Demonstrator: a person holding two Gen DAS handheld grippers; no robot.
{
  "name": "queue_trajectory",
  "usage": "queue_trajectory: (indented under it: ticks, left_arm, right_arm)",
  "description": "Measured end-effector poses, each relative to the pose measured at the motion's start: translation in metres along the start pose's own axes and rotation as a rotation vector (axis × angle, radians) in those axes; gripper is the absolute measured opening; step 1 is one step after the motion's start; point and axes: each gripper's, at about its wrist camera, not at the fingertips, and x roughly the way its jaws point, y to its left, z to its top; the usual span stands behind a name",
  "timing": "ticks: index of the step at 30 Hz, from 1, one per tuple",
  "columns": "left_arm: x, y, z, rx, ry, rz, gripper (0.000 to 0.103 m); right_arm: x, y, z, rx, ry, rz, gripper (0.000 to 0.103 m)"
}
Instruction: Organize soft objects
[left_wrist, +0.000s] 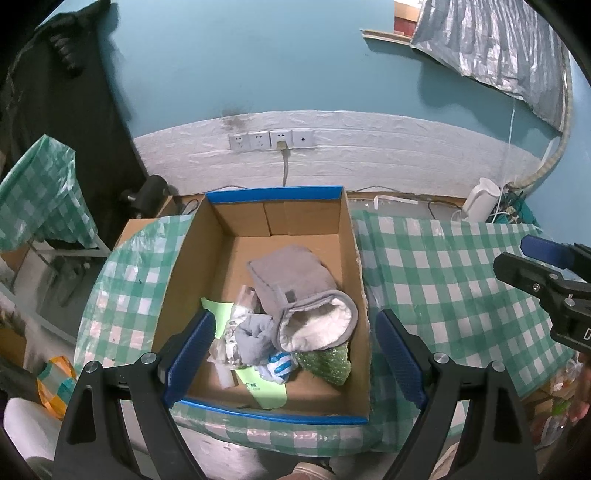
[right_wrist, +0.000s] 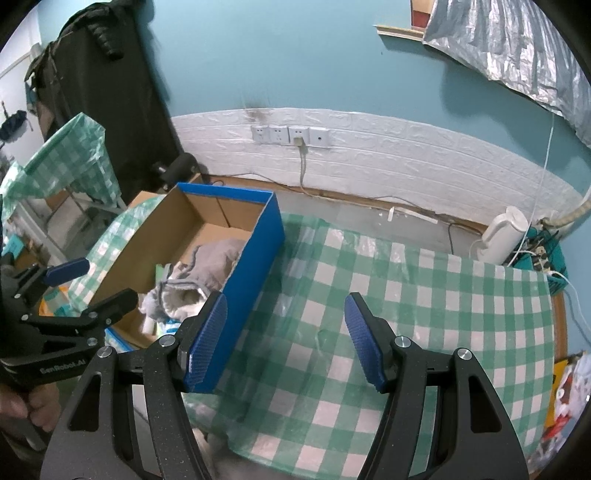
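An open cardboard box (left_wrist: 192, 236) with blue rims stands on the green checked tablecloth. Inside lie a grey fleece-lined garment (left_wrist: 299, 291), a light grey cloth (left_wrist: 255, 334), a green fuzzy piece (left_wrist: 328, 360), a blue-white striped item (left_wrist: 279, 363) and green paper (left_wrist: 264, 391). My left gripper (left_wrist: 295, 354) is open and empty above the box's near edge. My right gripper (right_wrist: 286, 339) is open and empty over the tablecloth, right of the box (right_wrist: 255, 258). The grey garment also shows in the right wrist view (right_wrist: 207, 266).
The checked tablecloth (left_wrist: 443, 280) lies right of the box. A white kettle (right_wrist: 502, 236) and cables sit at the far right by the wall. Wall sockets (left_wrist: 271, 140) are behind the box. A second checked-covered stand (left_wrist: 40, 199) is at the left.
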Motion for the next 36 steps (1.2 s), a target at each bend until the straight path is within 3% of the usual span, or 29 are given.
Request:
queue_trajectory:
  ticks: [36]
  left_arm:
    - [-0.006, -0.002, -0.0052, 0.024, -0.014, 0.019, 0.089]
  right_arm:
    - [-0.0015, -0.0002, 0.0, -0.003, -0.003, -0.014, 0.066]
